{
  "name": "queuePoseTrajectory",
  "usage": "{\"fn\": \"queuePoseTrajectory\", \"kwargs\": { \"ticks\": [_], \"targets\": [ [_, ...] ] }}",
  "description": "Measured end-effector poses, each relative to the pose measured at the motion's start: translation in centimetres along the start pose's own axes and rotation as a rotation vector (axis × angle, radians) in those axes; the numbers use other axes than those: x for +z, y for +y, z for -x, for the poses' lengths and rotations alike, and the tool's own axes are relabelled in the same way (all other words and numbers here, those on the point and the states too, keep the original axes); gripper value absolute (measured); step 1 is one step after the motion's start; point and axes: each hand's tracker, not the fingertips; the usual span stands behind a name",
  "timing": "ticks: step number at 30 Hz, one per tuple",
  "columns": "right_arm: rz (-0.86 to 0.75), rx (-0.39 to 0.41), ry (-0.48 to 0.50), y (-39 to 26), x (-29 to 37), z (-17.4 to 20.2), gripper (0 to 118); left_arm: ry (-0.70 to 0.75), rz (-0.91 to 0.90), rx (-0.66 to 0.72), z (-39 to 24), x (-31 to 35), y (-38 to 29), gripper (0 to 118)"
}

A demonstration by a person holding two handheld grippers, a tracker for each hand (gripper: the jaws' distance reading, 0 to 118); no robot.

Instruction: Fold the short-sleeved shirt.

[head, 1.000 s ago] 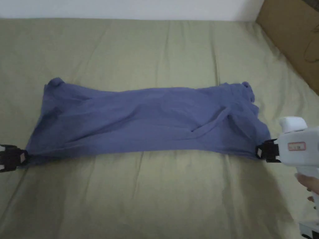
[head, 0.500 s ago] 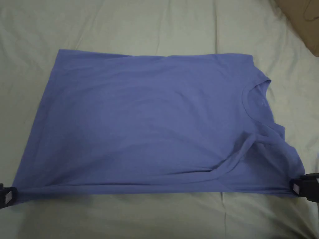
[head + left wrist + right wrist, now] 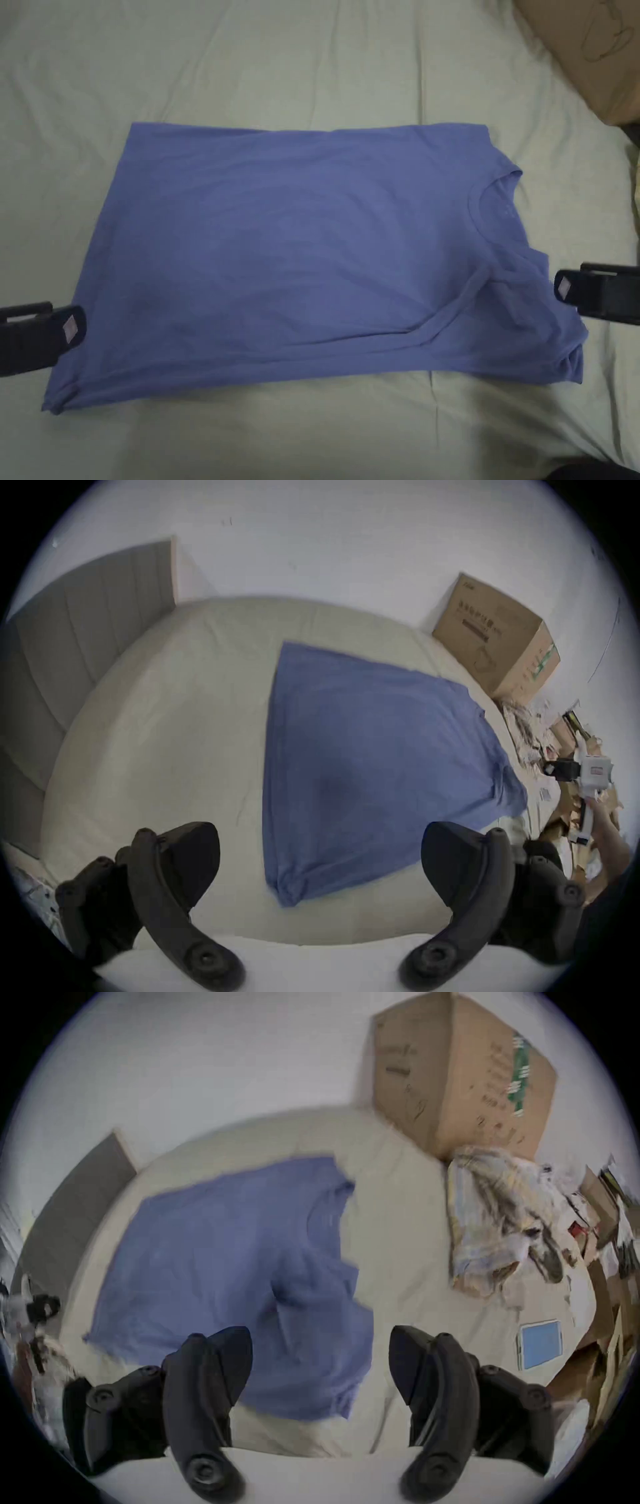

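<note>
The blue short-sleeved shirt [image 3: 300,250] lies spread flat on the bed sheet [image 3: 312,62], collar to the right and hem to the left. Its near right sleeve is creased and folded onto the body. My left gripper [image 3: 74,329] hovers open at the shirt's near left side, just off the hem corner. In the left gripper view the jaws [image 3: 320,833] stand wide apart, with the shirt [image 3: 363,757] beyond them. My right gripper [image 3: 562,287] is open beside the right shoulder. Its jaws [image 3: 318,1338] are spread with nothing between them, above the shirt [image 3: 214,1262].
A cardboard box [image 3: 594,50] stands at the bed's far right corner. A crumpled patterned cloth [image 3: 495,1217] lies beside it, with clutter further right. A grey headboard [image 3: 86,618] borders the bed on the left. Bare sheet surrounds the shirt.
A second ago both grippers held the bunched shirt's near corners. It was then drawn out flat. Both have since let go and drawn back from the corners.
</note>
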Motion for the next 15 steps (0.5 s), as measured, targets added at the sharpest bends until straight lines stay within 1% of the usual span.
{"fn": "queuePoseTrajectory", "kwargs": {
  "ticks": [1, 3, 4, 5, 6, 7, 8, 9, 11, 13, 15],
  "targets": [
    [-0.049, -0.015, 0.003, 0.4, 0.6, 0.5, 89, 0.018, -0.042, 0.002, -0.9, 0.3, 0.1, 117],
    [-0.102, -0.014, -0.015, 1.1, 1.2, 1.6, 89, 0.033, -0.072, -0.009, -2.2, 0.7, 0.6, 117],
    [-0.092, -0.01, -0.02, 1.3, 1.2, 2.2, 89, 0.079, -0.08, -0.011, -2.9, 0.8, 0.8, 115],
    [-0.087, -0.015, -0.029, 1.6, 1.2, 2.7, 89, 0.13, -0.08, -0.001, -3.6, 0.8, 0.8, 106],
    [-0.08, -0.026, -0.022, 1.7, 1.0, 2.9, 87, 0.127, -0.066, 0.019, -3.9, 0.8, 1.0, 87],
    [-0.076, -0.043, 0.019, 1.6, 0.8, 3.1, 69, 0.111, -0.065, 0.026, -4.0, 0.8, 1.2, 39],
    [-0.082, -0.045, 0.064, 1.5, 0.8, 3.3, 35, 0.079, -0.056, 0.044, -3.9, 0.6, 1.2, 1],
    [-0.082, -0.038, 0.052, 1.4, 0.7, 3.7, 0, 0.07, -0.039, 0.048, -4.1, 0.3, 1.1, 0],
    [-0.081, -0.021, 0.029, 1.6, 0.7, 4.0, 0, 0.082, -0.024, 0.037, -4.3, 0.0, 0.2, 0],
    [-0.066, -0.008, 0.063, 1.8, 0.7, 3.8, 0, 0.089, 0.062, 0.013, -3.9, -0.5, -0.3, 0],
    [-0.053, -0.007, 0.071, 1.4, 0.4, 3.9, 0, 0.123, 0.194, -0.015, -3.4, -1.9, -1.5, 0]
  ]
}}
